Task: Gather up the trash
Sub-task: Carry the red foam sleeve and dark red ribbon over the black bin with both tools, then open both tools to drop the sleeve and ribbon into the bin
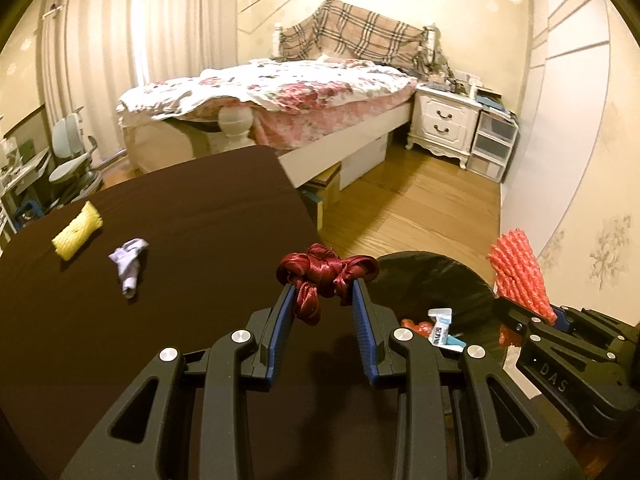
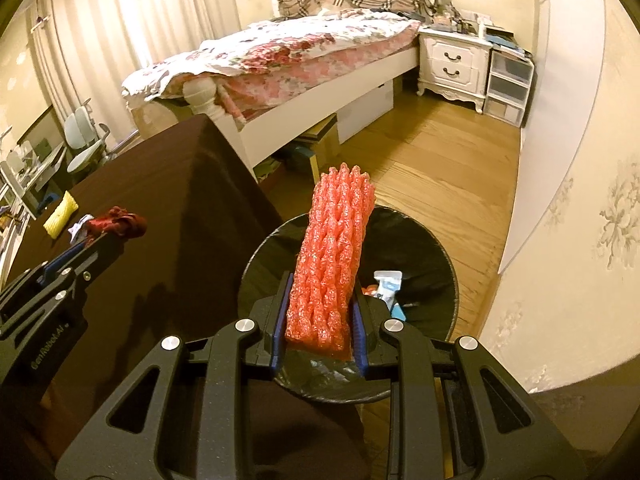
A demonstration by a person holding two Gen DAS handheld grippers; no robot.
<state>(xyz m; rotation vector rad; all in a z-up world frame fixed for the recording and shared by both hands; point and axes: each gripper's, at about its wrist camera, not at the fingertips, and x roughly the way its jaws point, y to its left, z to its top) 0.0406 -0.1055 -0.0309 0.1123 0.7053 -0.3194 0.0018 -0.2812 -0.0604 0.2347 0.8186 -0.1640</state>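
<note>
Two grippers at brown-clothed table (image 1: 180,208). Left gripper (image 1: 323,294) clenched on dark red ribbon (image 1: 326,274) above table's edge nearest bin. Right gripper (image 2: 320,312) grasping pink foam net (image 2: 334,252), upright over black-lined bin (image 2: 436,256) beside table. Bin holds packets. Yellow foam net (image 1: 77,232), crumpled white scrap (image 1: 129,262) lie on table. Beyond table: floral-quilted bed (image 1: 280,92), white nightstand (image 1: 444,120), wood floor (image 1: 420,200).
</note>
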